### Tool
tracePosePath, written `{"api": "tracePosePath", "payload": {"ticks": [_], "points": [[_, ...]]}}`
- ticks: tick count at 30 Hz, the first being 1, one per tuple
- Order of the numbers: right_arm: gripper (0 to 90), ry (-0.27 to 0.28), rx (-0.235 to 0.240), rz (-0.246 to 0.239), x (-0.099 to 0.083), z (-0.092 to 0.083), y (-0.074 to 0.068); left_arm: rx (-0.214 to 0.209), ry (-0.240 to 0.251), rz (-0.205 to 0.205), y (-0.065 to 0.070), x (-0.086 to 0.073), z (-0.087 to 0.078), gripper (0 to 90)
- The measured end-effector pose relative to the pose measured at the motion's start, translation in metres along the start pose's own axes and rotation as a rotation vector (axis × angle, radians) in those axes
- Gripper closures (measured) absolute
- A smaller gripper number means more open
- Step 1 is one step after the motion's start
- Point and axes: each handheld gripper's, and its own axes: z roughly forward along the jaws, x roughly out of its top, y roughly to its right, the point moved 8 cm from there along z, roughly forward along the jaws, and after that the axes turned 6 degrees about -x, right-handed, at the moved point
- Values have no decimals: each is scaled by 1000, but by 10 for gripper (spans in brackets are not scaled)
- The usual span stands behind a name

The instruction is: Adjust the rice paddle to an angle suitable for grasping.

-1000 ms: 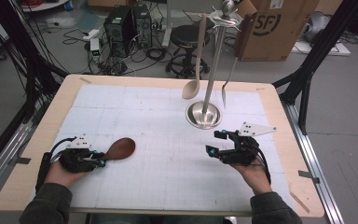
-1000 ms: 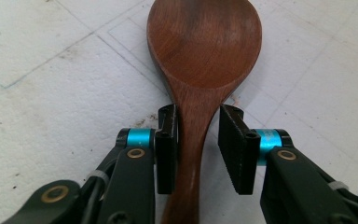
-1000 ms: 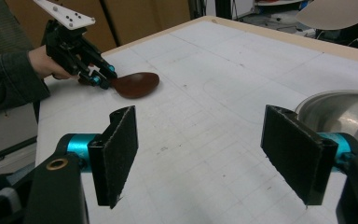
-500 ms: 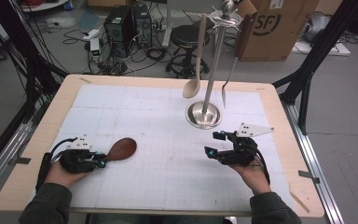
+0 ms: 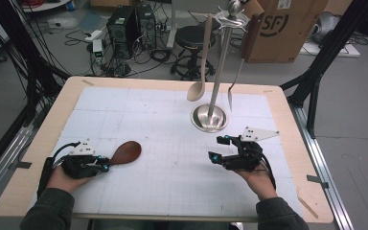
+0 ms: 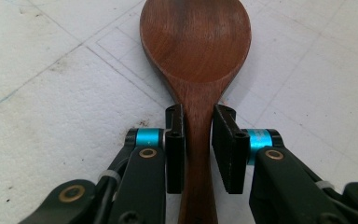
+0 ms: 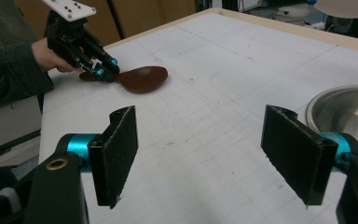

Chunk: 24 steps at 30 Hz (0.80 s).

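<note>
A dark wooden spoon (image 5: 126, 152) lies on the white mat at the front left, bowl pointing right. My left gripper (image 5: 104, 165) has just been closing on its handle, and both pads (image 6: 175, 140) now touch the handle just behind the bowl (image 6: 196, 46); the spoon rests on the mat. At the front right my right gripper (image 5: 215, 148) stands open above the mat, its jaws wide apart with nothing between them (image 7: 200, 144). The right gripper view looks across to the left gripper (image 7: 103, 72) and the spoon (image 7: 142, 78).
A metal utensil stand (image 5: 214, 67) with a round base (image 5: 210, 117) rises at the back centre. A pale wooden spoon (image 5: 199, 86) and a metal utensil (image 5: 233, 88) hang from it. White mat (image 5: 172, 163) lies between the grippers. Cardboard box and cables lie beyond the table.
</note>
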Motion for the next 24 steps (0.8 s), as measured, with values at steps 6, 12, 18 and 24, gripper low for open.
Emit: {"api": "tracePosePath", "payload": {"ticks": [6,12,18,24], "points": [[268,-10,6,-1,-1,2,-1,-7,2,11,3,1,2,751],[269,-8,10,4,-1,1,-1,-15,-6,11,2,-1,1,741],[268,-5,12,2,-1,1,-1,-7,-17,14,2,-2,1,722],[268,-4,11,-1,-1,2,-1,-10,-21,16,2,-2,1,757]]}}
